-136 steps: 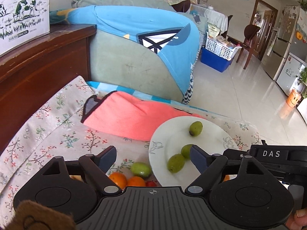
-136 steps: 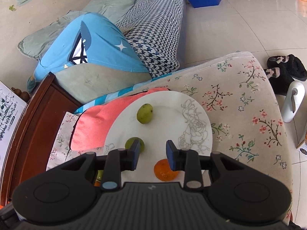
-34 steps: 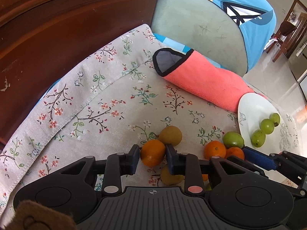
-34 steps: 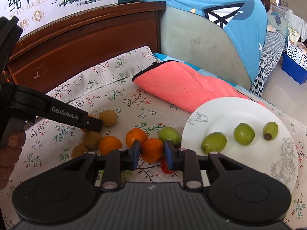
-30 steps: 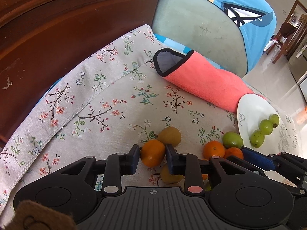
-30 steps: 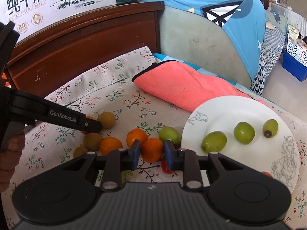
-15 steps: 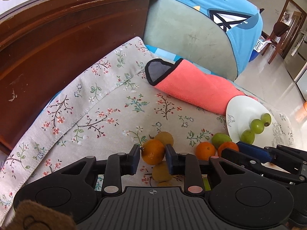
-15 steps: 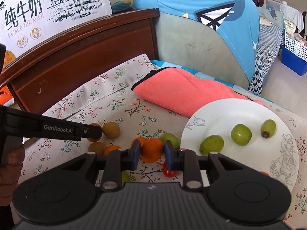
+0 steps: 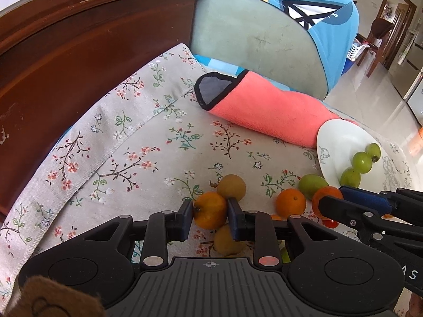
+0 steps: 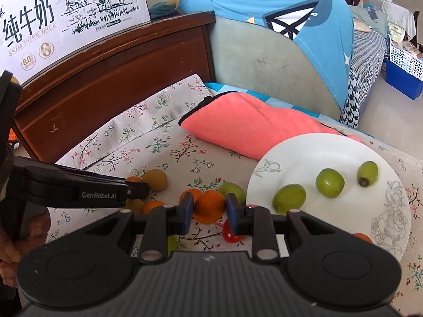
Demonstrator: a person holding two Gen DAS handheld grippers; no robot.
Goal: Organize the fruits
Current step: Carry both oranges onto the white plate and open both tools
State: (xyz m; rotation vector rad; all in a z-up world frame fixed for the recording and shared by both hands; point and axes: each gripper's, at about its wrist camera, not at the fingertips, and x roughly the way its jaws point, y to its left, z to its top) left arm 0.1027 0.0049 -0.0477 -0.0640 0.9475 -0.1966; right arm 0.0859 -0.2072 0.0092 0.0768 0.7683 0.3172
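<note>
My left gripper [image 9: 210, 215] is shut on an orange [image 9: 209, 213], with two tan round fruits [image 9: 231, 187] just beyond and below it. My right gripper [image 10: 208, 208] is shut on another orange [image 10: 209, 206], held above the floral cloth; it also shows in the left wrist view [image 9: 326, 202]. A white plate [image 10: 312, 153] at the right holds three green fruits [image 10: 330, 183] and an orange piece at its near edge. Loose on the cloth lie an orange [image 9: 290, 202], a green fruit [image 9: 312, 185] and a red cherry tomato [image 10: 230, 233].
A pink folded towel [image 10: 251, 126] lies behind the fruits, partly under the plate's far rim. A dark wooden headboard [image 10: 105, 79] with a milk carton [image 10: 66, 13] on top runs along the left. A blue-covered cushion [image 10: 277, 39] stands behind.
Both grippers have risen slightly with their oranges still clamped. The view of the cloth and plate has pulled back a little; the loose fruits have not moved.
</note>
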